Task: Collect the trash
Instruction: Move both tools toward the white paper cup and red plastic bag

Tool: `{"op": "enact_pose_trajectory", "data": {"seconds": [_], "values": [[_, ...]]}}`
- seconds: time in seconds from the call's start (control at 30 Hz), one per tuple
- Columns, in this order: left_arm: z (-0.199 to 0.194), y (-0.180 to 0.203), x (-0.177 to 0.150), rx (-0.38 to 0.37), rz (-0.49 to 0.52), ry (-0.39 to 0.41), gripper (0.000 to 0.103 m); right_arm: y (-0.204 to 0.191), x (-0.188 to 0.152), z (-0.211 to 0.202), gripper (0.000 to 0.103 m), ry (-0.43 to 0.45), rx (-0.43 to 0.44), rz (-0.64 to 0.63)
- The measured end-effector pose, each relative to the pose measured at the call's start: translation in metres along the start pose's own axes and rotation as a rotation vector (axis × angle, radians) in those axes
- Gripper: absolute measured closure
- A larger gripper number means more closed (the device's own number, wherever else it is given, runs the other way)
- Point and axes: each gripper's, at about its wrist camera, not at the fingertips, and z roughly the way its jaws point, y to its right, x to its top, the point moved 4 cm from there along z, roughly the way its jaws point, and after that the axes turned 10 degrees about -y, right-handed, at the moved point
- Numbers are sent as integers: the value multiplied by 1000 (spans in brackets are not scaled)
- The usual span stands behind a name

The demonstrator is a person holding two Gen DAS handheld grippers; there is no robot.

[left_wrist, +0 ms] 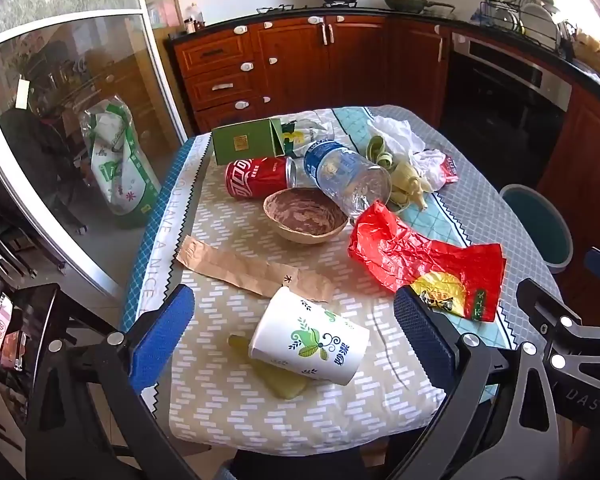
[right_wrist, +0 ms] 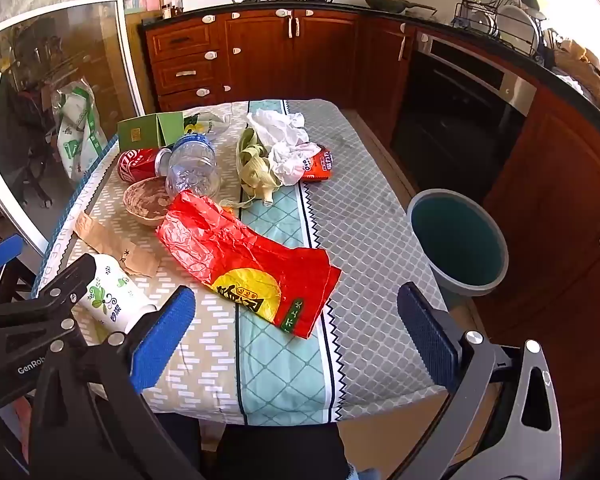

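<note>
Trash lies scattered on a cloth-covered table point(left_wrist: 228, 412). A white paper cup point(left_wrist: 310, 340) lies on its side near the front edge, between the wide-open fingers of my left gripper point(left_wrist: 296, 336), which hangs above it without touching. Behind it are a brown paper strip point(left_wrist: 244, 268), a coconut-shell bowl point(left_wrist: 306, 216), a red cola can point(left_wrist: 258, 178), a clear plastic bottle point(left_wrist: 346, 174), a green box point(left_wrist: 248, 142) and a red plastic bag point(right_wrist: 252, 264). My right gripper point(right_wrist: 304, 328) is open over the bag's near end. Corn husks point(right_wrist: 254, 168), white crumpled plastic point(right_wrist: 286, 140) and a red snack packet point(right_wrist: 320, 164) lie further back.
A grey bin point(right_wrist: 458, 242) with a teal inside stands on the floor at the table's right side. Brown kitchen cabinets point(left_wrist: 300, 60) and an oven point(right_wrist: 460, 120) line the back and right. A glass door point(left_wrist: 60, 120) is on the left.
</note>
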Motion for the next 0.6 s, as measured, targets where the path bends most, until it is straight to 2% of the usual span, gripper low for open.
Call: {"op": "enact_pose_trajectory", "data": {"seconds": [0.1, 0.13, 0.43, 0.6], "values": [[3, 0, 1, 3, -5, -10, 4, -1, -1, -1, 6, 1, 0, 2], [2, -4, 0, -25, -23, 8, 4, -2, -1, -1, 6, -2, 0, 0], [-8, -17, 4, -6, -58, 16, 4, 15, 6, -8, 6, 6, 1, 8], [-9, -19, 5, -14, -64, 10, 4, 10, 6, -10, 6, 11, -17, 5]]}}
